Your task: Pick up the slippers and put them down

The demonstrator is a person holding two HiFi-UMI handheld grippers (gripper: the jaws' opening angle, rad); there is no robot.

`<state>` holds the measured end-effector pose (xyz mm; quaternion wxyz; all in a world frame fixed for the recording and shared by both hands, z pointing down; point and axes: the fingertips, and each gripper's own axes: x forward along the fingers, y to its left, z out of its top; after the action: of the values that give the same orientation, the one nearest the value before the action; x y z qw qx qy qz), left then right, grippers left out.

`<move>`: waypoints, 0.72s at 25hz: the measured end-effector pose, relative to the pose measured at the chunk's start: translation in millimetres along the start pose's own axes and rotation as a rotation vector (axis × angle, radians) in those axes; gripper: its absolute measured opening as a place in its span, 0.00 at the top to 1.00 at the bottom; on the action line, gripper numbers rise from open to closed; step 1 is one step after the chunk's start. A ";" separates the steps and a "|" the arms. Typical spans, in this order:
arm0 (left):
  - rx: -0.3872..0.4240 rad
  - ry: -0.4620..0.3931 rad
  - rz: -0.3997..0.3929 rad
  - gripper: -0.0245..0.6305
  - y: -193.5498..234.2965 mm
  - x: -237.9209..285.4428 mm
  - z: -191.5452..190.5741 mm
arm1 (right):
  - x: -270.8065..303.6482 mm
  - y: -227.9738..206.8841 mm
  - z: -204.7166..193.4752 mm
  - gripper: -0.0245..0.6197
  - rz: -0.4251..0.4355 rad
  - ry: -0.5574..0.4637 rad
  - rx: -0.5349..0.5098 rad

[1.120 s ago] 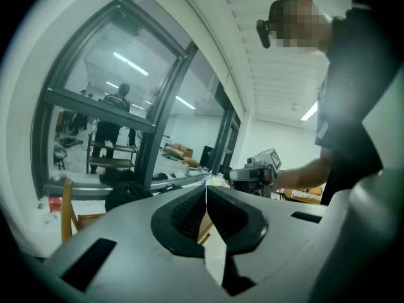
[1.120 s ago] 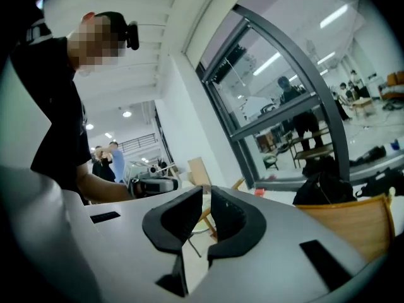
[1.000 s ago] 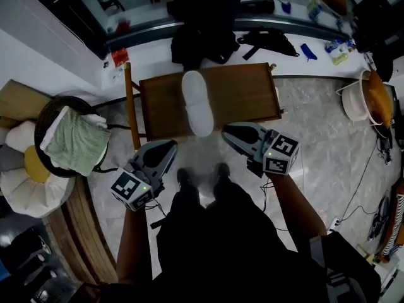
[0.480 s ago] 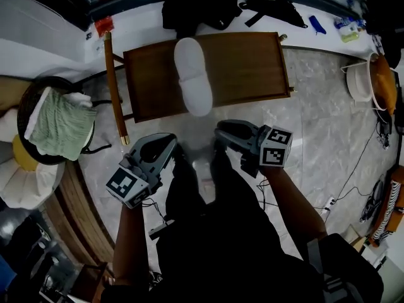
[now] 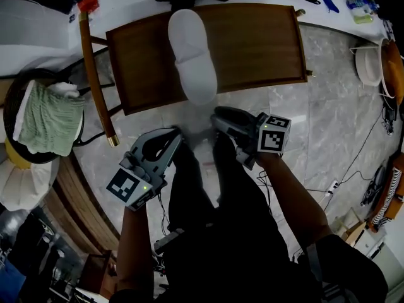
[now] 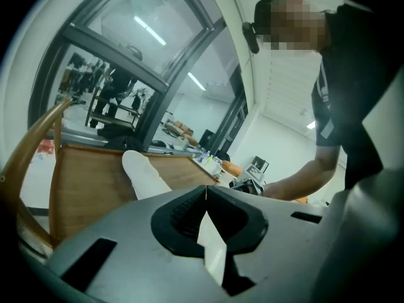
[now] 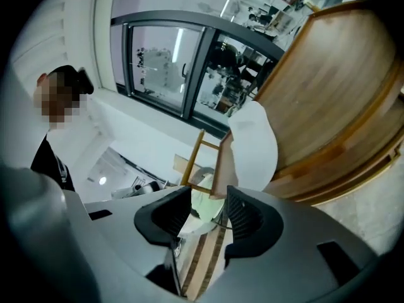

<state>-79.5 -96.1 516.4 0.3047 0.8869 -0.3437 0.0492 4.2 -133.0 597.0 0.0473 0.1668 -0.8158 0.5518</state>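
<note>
Left gripper point(image 5: 170, 136) closed, empty. Right gripper point(image 5: 219, 114) jaws apart, just been opening, nothing between. White slipper point(image 5: 191, 55), one shape seen, single or stacked pair unclear, lies on one wooden chair point(image 5: 252, 43) ahead of both grippers, untouched.

I see white slippers point(image 5: 189, 55) as one long pale shape. Lying flat on wooden chair seat point(image 5: 252, 49), near end just over seat's front edge. Can't tell whether pair stacked.
</note>
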 end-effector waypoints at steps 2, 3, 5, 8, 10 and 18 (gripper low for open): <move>-0.020 0.008 -0.001 0.94 6.2 3.9 -11.8 | 7.4 -14.5 -4.1 0.70 -0.013 -0.001 0.016; -0.027 0.011 -0.002 0.94 9.4 6.2 -17.2 | 10.8 -21.6 -7.0 0.70 -0.017 0.001 0.026; -0.036 0.016 -0.006 0.94 16.2 11.3 -26.3 | 16.6 -35.9 -13.7 0.68 -0.023 0.007 0.058; -0.046 0.019 -0.015 0.94 24.5 19.4 -37.6 | 24.3 -52.2 -18.4 0.68 -0.031 -0.003 0.117; -0.058 0.021 -0.019 0.94 28.5 24.6 -45.2 | 29.2 -59.3 -19.4 0.68 -0.031 -0.020 0.160; -0.095 0.031 -0.032 0.94 38.7 39.6 -69.4 | 41.0 -71.8 -6.8 0.68 0.045 -0.156 0.385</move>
<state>-65.7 -101.6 603.8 0.3524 0.8759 -0.3268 0.0421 -11.8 -159.9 673.8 -0.0609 0.1969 -0.7000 0.6837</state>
